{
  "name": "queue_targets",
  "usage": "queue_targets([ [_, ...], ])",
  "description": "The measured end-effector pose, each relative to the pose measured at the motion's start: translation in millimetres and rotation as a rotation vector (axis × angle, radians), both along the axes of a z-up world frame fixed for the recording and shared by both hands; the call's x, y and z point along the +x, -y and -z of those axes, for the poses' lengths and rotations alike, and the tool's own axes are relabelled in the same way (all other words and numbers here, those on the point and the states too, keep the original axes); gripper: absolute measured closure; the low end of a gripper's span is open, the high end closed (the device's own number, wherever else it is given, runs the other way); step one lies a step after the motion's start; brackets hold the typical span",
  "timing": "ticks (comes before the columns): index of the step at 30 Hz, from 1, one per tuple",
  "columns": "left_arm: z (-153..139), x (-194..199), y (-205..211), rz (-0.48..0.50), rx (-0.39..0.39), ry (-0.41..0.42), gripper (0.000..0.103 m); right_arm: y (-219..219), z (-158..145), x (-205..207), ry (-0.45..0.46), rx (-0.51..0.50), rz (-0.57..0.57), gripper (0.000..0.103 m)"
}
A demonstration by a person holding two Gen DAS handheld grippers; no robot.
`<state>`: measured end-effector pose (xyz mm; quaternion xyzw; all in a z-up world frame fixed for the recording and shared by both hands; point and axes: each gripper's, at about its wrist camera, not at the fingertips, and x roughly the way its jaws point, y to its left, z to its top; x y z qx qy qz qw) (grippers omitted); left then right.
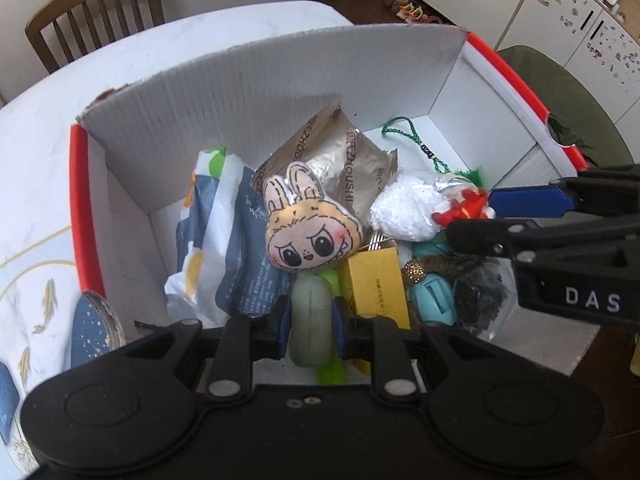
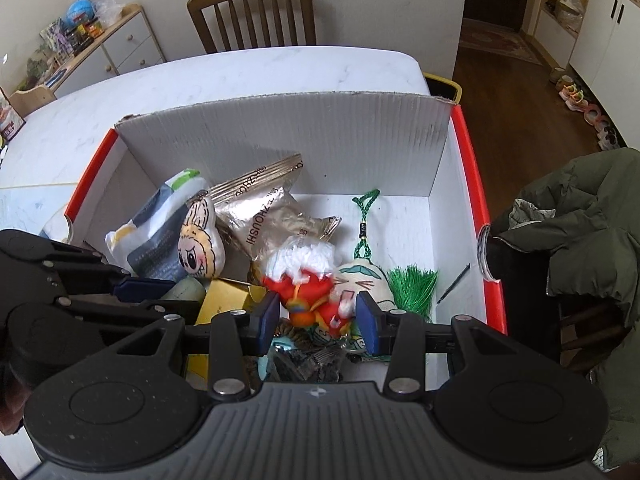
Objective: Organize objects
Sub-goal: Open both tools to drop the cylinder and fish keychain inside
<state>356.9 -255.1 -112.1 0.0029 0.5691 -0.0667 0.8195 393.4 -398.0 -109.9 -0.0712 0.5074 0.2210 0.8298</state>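
Observation:
A white corrugated box (image 1: 280, 80) with a red rim stands on the table, full of small items. Low over its near side, my left gripper (image 1: 311, 320) is shut on a pale green oblong piece (image 1: 310, 332). My right gripper (image 2: 318, 318) is over the box's right part, pads pressed on a bagged red and white toy (image 2: 308, 280). The same toy (image 1: 464, 208) sits at the right gripper's (image 1: 480, 216) tips in the left wrist view. A bunny-face plush (image 1: 308, 232) leans on silver snack packets (image 1: 352, 164) in the middle.
Also in the box are a blue and white bag (image 1: 224, 220), a yellow carton (image 1: 376, 284), a teal piece (image 1: 432, 296), a green cord (image 2: 366, 216) and a tassel (image 2: 412, 286). A wooden chair (image 2: 252, 8) stands behind the table. A green jacket (image 2: 580, 232) hangs at right.

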Motion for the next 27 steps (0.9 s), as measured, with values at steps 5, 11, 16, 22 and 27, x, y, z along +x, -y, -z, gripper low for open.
queue_targets([
  [5,0,1,0,-0.007,-0.006,-0.002,0.082,2,3,-1,-0.002,-0.007,0.003,0.062],
  [11,-4,-3,0,-0.018,-0.004,0.013,0.075,9,-2,-4,0.004,0.021,0.004,0.061],
  [16,-15,-11,-2,-0.024,-0.013,0.049,0.069,12,-14,-10,0.024,0.051,-0.004,0.057],
  [22,-29,-20,-1,-0.012,-0.043,0.099,0.058,14,-32,-25,0.057,0.083,0.009,0.056],
  [27,-46,-36,-1,0.033,-0.042,0.169,0.047,14,-50,-45,0.102,0.105,0.019,0.055],
])
